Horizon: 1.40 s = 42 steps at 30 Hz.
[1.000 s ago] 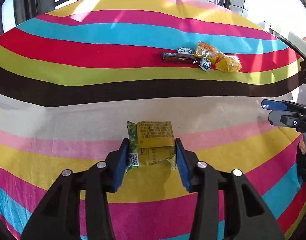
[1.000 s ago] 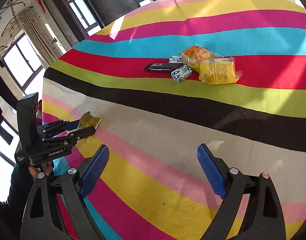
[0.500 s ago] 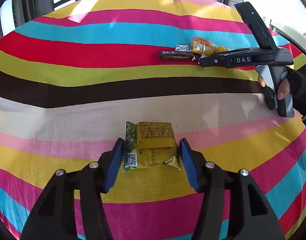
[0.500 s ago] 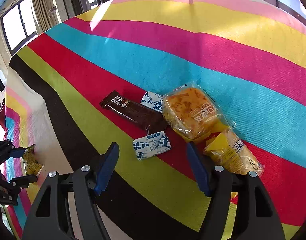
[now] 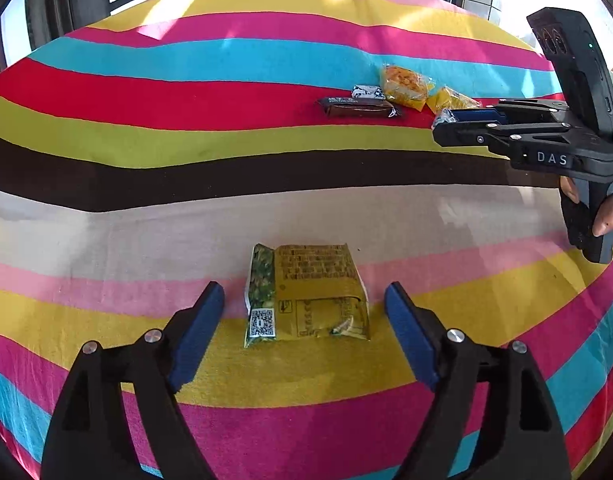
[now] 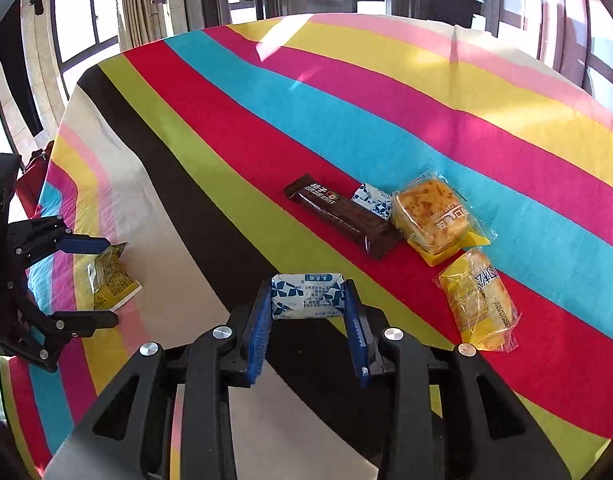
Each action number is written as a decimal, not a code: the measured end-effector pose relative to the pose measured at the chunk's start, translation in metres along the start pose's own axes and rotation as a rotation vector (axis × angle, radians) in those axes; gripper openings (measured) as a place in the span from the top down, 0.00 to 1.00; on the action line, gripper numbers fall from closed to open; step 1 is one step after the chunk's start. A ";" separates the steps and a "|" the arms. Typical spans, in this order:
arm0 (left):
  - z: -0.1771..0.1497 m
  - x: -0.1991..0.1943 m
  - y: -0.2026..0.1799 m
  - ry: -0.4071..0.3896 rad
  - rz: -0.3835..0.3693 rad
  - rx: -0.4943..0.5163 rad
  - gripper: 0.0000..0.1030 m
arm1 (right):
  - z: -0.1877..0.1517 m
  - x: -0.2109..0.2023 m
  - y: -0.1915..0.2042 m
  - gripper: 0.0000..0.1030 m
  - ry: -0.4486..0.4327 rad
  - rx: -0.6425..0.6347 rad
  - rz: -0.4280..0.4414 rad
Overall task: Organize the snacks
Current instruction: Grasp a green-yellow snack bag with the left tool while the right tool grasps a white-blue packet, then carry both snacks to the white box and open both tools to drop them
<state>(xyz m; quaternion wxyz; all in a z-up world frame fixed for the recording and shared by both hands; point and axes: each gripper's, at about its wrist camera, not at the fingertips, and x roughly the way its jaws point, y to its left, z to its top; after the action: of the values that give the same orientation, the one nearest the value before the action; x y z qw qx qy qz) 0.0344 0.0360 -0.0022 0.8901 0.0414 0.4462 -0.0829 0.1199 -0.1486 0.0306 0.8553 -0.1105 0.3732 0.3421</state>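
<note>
Left hand-held gripper [image 5: 304, 316] has let go: jaws opening, green-yellow packet [image 5: 306, 292] lies loose between them on the desk [image 5: 146, 224]. Right hand-held gripper [image 6: 308, 316], spread a second ago, closes on the blue-white packet [image 6: 308, 295], starting the next move.

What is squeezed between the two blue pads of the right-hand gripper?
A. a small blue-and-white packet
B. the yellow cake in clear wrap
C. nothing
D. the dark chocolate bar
A: the right gripper has its closing jaws pressed on both sides of the small blue-and-white packet.
</note>
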 end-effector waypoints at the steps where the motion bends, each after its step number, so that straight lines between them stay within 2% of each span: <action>1: 0.000 0.000 0.000 0.000 0.001 0.001 0.20 | -0.006 -0.011 0.007 0.66 -0.013 0.010 -0.002; 5: 0.000 0.001 -0.001 -0.002 0.010 0.002 0.21 | -0.035 -0.052 0.034 0.66 -0.039 0.063 -0.037; 9: -0.001 -0.004 0.006 -0.026 0.041 -0.038 0.55 | -0.063 -0.081 0.044 0.66 -0.061 0.181 -0.055; 10: -0.001 -0.005 0.008 -0.028 0.037 -0.047 0.57 | -0.070 -0.086 0.048 0.66 -0.074 0.201 -0.061; 13: -0.002 -0.006 0.010 -0.032 0.034 -0.059 0.57 | -0.088 -0.101 0.061 0.66 -0.094 0.254 -0.093; 17: -0.014 -0.019 0.005 -0.052 0.022 -0.071 0.57 | -0.104 -0.108 0.064 0.66 -0.106 0.348 -0.059; 24: -0.048 -0.050 -0.008 -0.072 -0.003 -0.064 0.57 | -0.113 -0.106 0.086 0.66 -0.071 0.344 -0.047; 34: -0.093 -0.088 0.006 -0.097 -0.003 -0.103 0.57 | -0.114 -0.108 0.122 0.66 -0.075 0.311 -0.013; 42: -0.124 -0.114 0.010 -0.124 -0.012 -0.101 0.57 | -0.119 -0.100 0.167 0.66 -0.065 0.264 0.031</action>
<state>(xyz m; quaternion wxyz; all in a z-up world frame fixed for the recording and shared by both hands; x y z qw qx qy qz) -0.1286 0.0768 0.0147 0.9166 -0.0115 0.3938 -0.0679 -0.1070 -0.1281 0.0302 0.8687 0.0199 0.3885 0.3067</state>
